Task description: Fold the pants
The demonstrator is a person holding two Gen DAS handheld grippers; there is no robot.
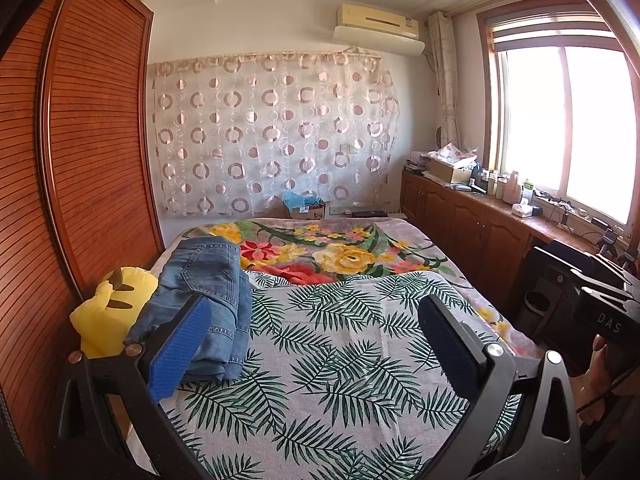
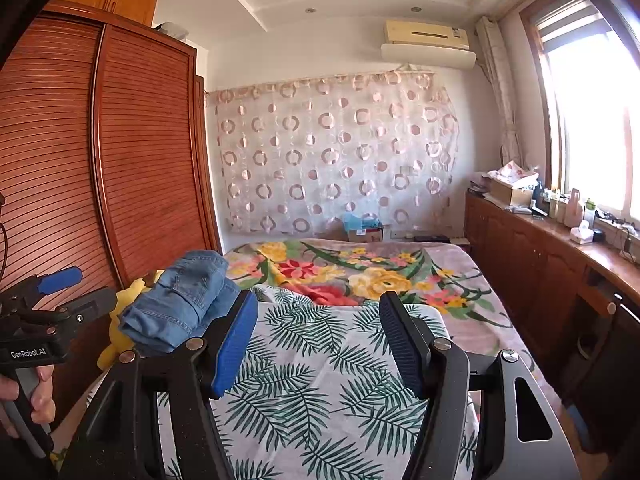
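While my left gripper (image 1: 320,344) and right gripper (image 2: 320,340) hover above the bed (image 1: 400,248), the fingers of both stand apart with nothing between them. The folded denim pants (image 1: 208,292) lie in a stack at the left side of the leaf-print cloth (image 1: 340,360), just beside a yellow plush toy (image 1: 108,304) near the wardrobe (image 1: 92,140)

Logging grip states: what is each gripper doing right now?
Left gripper: open, holding nothing.
Right gripper: open, holding nothing; jeans lie apart.
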